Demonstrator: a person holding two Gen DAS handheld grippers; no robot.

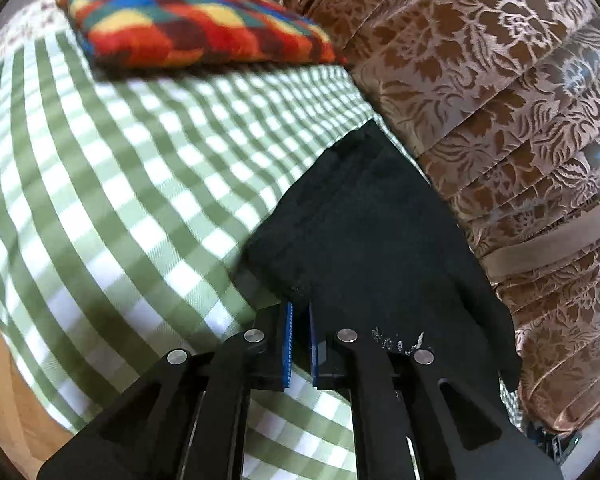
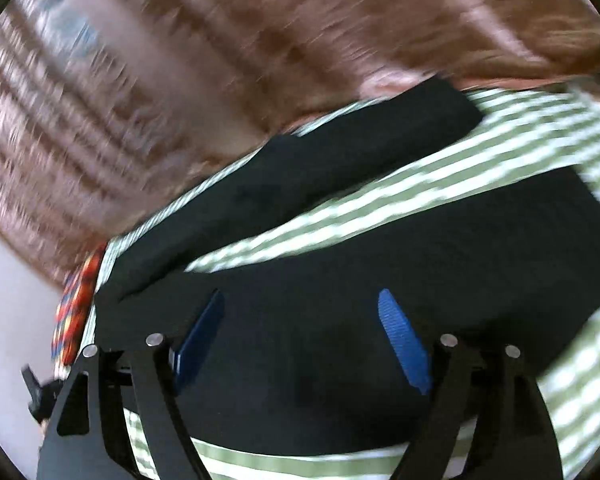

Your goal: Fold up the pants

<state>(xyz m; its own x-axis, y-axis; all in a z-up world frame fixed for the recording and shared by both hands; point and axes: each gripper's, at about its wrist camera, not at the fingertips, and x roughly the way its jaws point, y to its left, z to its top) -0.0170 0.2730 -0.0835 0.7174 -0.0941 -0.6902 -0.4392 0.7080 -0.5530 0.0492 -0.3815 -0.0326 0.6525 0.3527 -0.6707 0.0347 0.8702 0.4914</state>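
The black pants (image 1: 364,216) lie on a green-and-white checked cloth (image 1: 112,184). My left gripper (image 1: 300,308) is shut on the near edge of the pants, its blue pads (image 1: 288,340) pressed close on the fabric. In the right wrist view the pants (image 2: 340,280) spread wide, with one leg (image 2: 300,172) running up to the right, apart from the main part. My right gripper (image 2: 300,316) is open just above the pants, its blue pads (image 2: 404,340) far apart. That view is blurred by motion.
A multicoloured checked cushion (image 1: 188,12) lies on the far part of the cloth. A brown floral curtain (image 1: 500,100) hangs along the right side in the left view and fills the top of the right view (image 2: 220,60). Wooden floor (image 1: 4,360) shows at lower left.
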